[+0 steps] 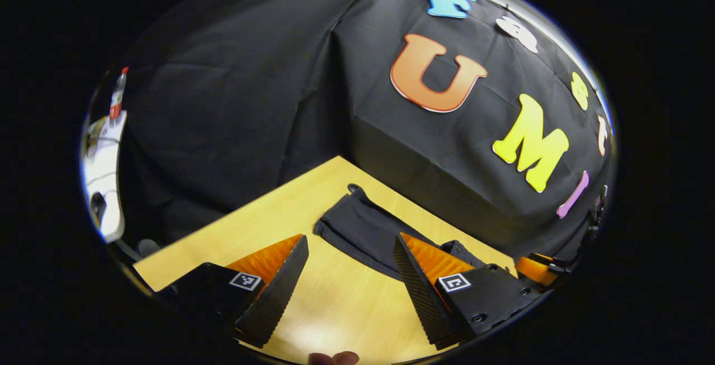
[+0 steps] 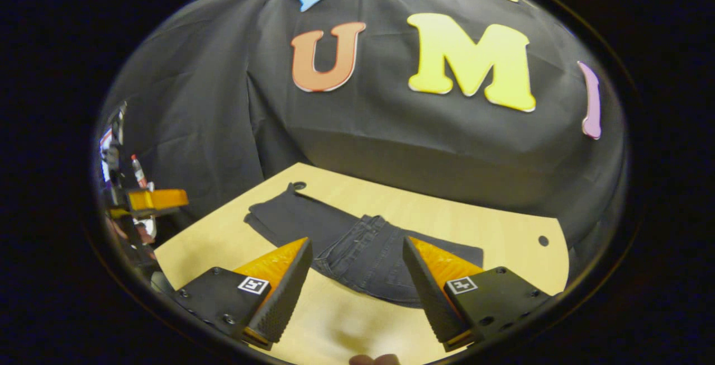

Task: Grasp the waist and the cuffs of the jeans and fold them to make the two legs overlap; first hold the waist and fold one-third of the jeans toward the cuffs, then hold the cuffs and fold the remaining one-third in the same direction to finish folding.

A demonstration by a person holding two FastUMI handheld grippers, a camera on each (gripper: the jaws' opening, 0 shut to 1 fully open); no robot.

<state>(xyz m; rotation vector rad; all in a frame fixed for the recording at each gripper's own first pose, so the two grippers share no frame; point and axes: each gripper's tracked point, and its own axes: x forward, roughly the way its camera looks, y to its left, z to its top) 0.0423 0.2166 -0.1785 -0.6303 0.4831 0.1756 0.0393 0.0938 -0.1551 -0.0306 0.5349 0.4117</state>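
Dark jeans [image 2: 346, 242] lie flat on the wooden table [image 2: 491, 225]. Their narrow leg end points to the far left corner, and the wider stitched part lies close in front of my right gripper [image 2: 357, 281]. That gripper hovers open just short of the cloth, with nothing between its fingers. In the left gripper view the leg end of the jeans [image 1: 363, 228] lies ahead and slightly to the right. My left gripper [image 1: 349, 278] is open over bare wood, and its right finger [image 1: 416, 281] covers part of the cloth's edge. The right gripper [image 1: 539, 269] peeks in at the far right.
Black cloth walls close the table at the back and left. There are small holes in the tabletop [image 2: 543, 240]. The left gripper [image 2: 153, 199] appears at the left edge of the right gripper view. A white device [image 1: 106, 186] and a bottle [image 1: 118, 94] stand beyond the table's left side.
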